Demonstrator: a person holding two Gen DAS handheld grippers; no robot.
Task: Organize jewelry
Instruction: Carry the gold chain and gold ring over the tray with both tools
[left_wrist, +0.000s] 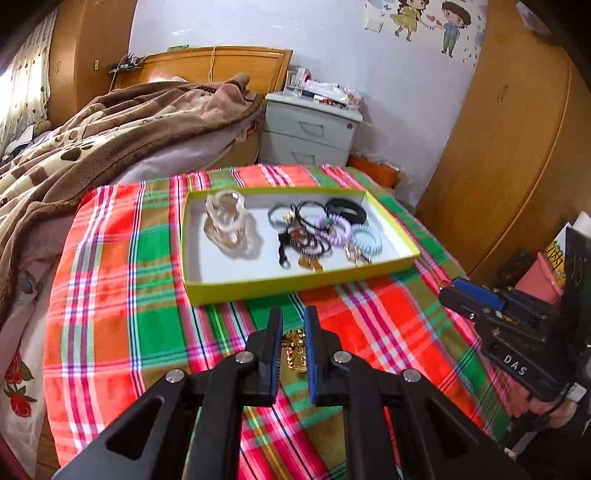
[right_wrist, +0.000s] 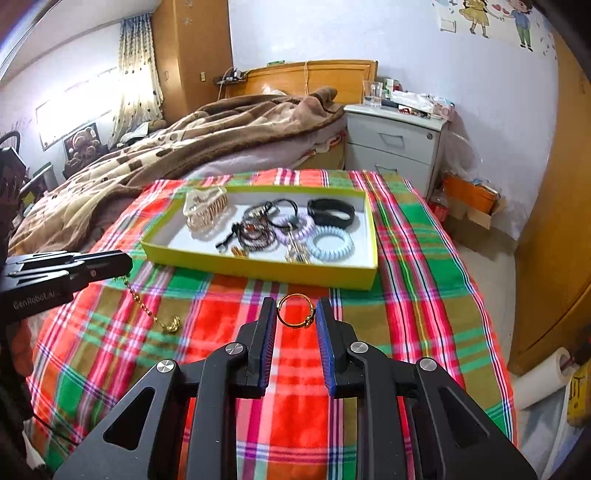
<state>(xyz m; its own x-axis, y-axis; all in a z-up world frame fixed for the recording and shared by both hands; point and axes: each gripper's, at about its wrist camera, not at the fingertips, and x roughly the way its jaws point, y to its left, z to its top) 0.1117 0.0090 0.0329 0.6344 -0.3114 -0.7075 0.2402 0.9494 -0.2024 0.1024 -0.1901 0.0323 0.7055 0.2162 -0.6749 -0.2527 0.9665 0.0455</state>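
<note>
A yellow-walled tray (left_wrist: 258, 286) (right_wrist: 258, 271) on the plaid cloth holds hair claws (left_wrist: 227, 221) and several hair ties and bracelets (left_wrist: 325, 232). My left gripper (left_wrist: 293, 317) is narrowly open over a gold chain (left_wrist: 293, 349); in the right wrist view the chain (right_wrist: 147, 310) hangs from the left gripper's tip (right_wrist: 125, 264) down onto the cloth. My right gripper (right_wrist: 295, 308) is open around a gold ring (right_wrist: 295, 310) lying on the cloth; whether the pads touch it is unclear.
The plaid cloth (right_wrist: 295, 369) covers a small table beside a bed with a brown blanket (left_wrist: 110, 125). A white nightstand (left_wrist: 310, 129) stands behind, a wooden wardrobe (left_wrist: 498, 147) on the right. A paper roll (right_wrist: 543, 376) lies at the right.
</note>
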